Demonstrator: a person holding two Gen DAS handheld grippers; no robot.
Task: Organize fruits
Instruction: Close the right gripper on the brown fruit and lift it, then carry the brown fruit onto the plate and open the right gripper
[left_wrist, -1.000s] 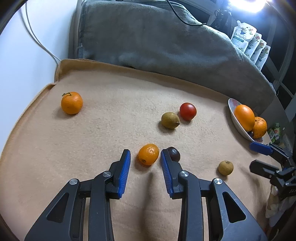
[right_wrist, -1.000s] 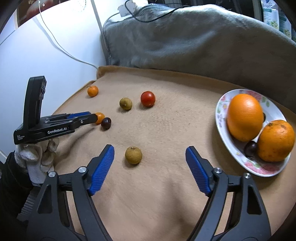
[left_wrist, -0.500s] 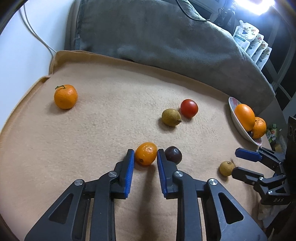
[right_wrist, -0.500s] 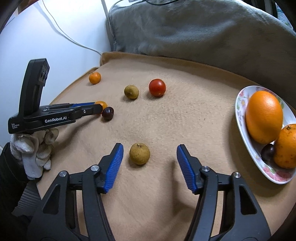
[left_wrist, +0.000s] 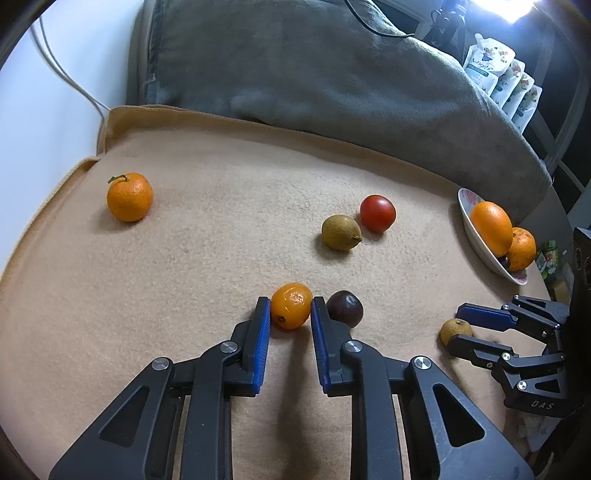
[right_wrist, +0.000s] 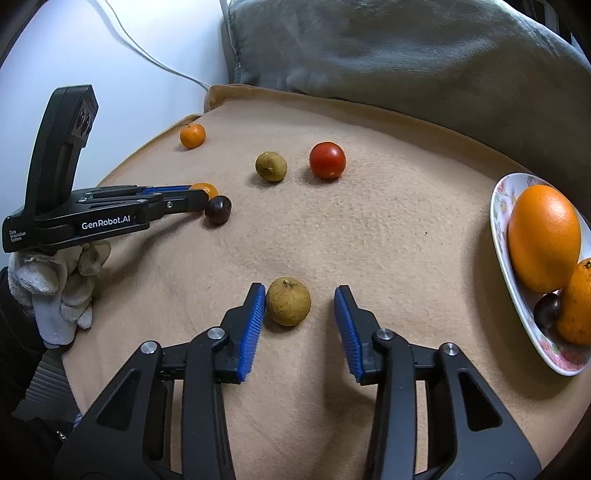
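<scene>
My left gripper (left_wrist: 290, 308) is shut on a small orange kumquat (left_wrist: 291, 305) that rests on the tan blanket (left_wrist: 207, 266). A dark plum (left_wrist: 345, 308) touches the outside of its right finger. My right gripper (right_wrist: 300, 297) is open around a brown longan (right_wrist: 288, 301), with the left pad touching it and the right pad apart. A mandarin (left_wrist: 129, 196), a green-brown fruit (left_wrist: 340, 232) and a red tomato (left_wrist: 377, 213) lie farther back. A flowered plate (right_wrist: 517, 306) at right holds two oranges (right_wrist: 543, 236) and a dark plum (right_wrist: 548, 310).
A grey blanket (left_wrist: 314, 74) is heaped behind the tan one. A white wall with a cable (left_wrist: 70, 81) stands at left. Pouches (left_wrist: 498, 74) stand at the far right back. The left gripper also shows in the right wrist view (right_wrist: 199, 194).
My left gripper's jaws narrowed and closed onto the kumquat. My right gripper moved forward around the longan and its jaws narrowed.
</scene>
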